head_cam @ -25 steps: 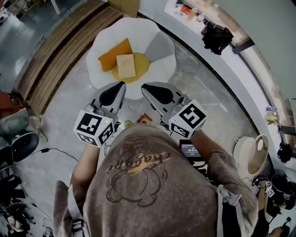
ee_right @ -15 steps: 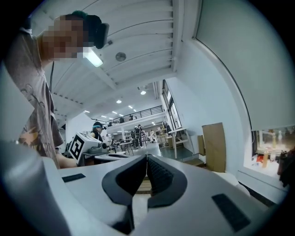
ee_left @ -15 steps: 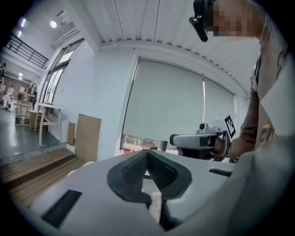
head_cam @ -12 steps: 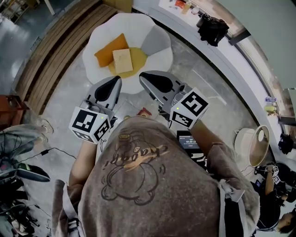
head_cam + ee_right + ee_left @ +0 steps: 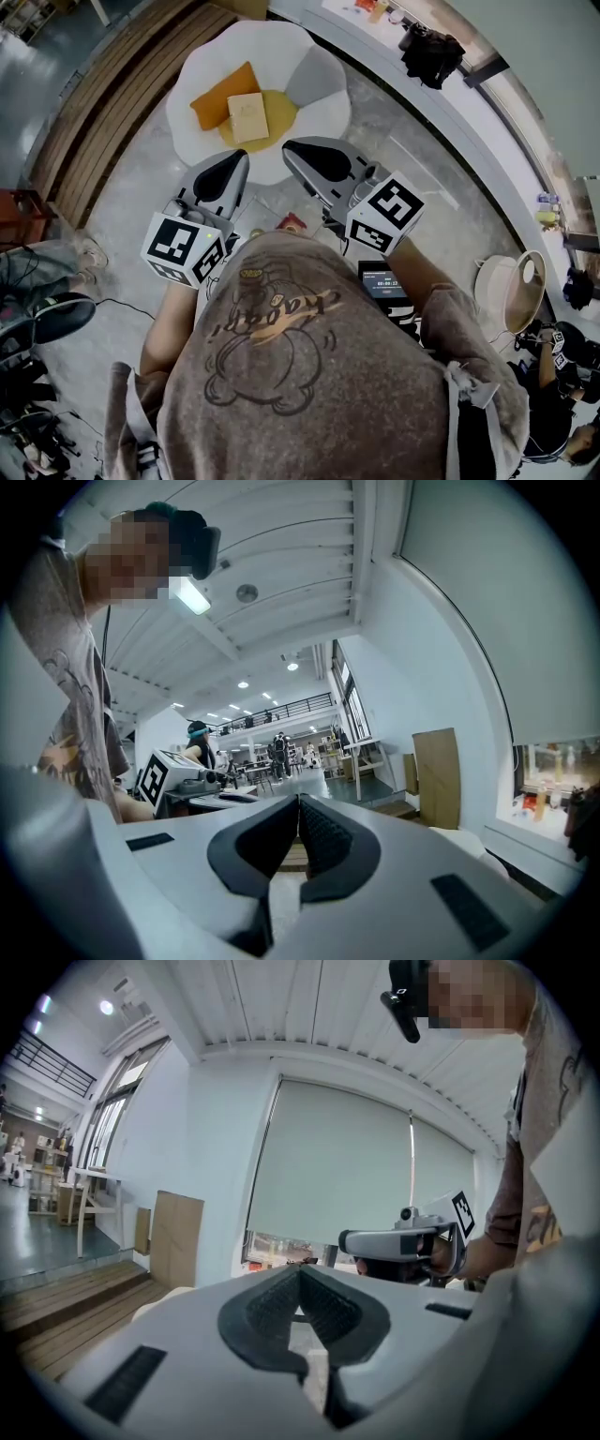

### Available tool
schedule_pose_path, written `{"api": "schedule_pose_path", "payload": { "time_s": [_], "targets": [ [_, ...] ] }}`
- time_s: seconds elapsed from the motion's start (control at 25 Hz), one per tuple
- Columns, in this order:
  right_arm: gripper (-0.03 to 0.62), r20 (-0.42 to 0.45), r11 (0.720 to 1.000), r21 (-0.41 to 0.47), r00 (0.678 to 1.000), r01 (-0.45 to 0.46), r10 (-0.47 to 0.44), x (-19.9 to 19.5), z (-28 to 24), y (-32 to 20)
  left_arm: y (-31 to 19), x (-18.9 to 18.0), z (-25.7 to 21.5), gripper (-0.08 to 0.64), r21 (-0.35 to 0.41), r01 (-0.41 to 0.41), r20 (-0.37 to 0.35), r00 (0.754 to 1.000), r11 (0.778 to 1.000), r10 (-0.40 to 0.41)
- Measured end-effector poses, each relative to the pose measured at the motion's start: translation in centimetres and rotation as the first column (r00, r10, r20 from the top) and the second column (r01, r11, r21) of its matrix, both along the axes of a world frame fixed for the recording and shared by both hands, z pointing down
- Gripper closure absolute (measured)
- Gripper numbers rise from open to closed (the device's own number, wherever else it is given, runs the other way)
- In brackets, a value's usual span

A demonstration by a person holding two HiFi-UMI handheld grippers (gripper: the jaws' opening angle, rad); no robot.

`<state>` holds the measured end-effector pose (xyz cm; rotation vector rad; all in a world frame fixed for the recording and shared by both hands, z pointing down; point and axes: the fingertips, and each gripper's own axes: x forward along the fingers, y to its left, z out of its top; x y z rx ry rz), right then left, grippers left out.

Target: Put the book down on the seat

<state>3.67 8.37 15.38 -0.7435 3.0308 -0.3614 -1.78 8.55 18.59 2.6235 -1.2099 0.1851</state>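
A tan book [image 5: 247,117] lies flat on the yellow middle of a white, petal-shaped seat [image 5: 319,84], beside an orange cushion [image 5: 222,96]. No gripper touches it. My left gripper [image 5: 239,161] is held near the seat's front edge, short of the book, with its jaws shut and nothing in them. My right gripper [image 5: 292,150] hangs alongside, also shut and empty. The left gripper view shows its own closed pads [image 5: 300,1274] and the right gripper [image 5: 398,1241] beyond. In the right gripper view, its pads [image 5: 298,803] meet, and the left gripper [image 5: 187,780] is at the left.
A wooden platform [image 5: 103,103] runs left of the seat. A white curved ledge [image 5: 441,122] with a black bag [image 5: 431,52] lies to the right. A small screen device [image 5: 380,284] is at the person's waist. A fan [image 5: 47,319] and cables lie on the floor at left.
The head view has shifted a little. Both grippers stay shut and keep their places before the seat; the book has not moved.
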Motion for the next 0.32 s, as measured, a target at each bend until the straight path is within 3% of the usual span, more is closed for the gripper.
{"api": "schedule_pose_path", "payload": {
  "time_s": [0.32],
  "targets": [
    [0.572, -0.006, 1.0, -0.005, 1.0, 0.006, -0.006, 0.43, 0.3, -0.34, -0.16, 0.41, 0.38, 0.555, -0.008, 0.007, 0.004, 1.0, 1.0, -0.007]
  ]
}}
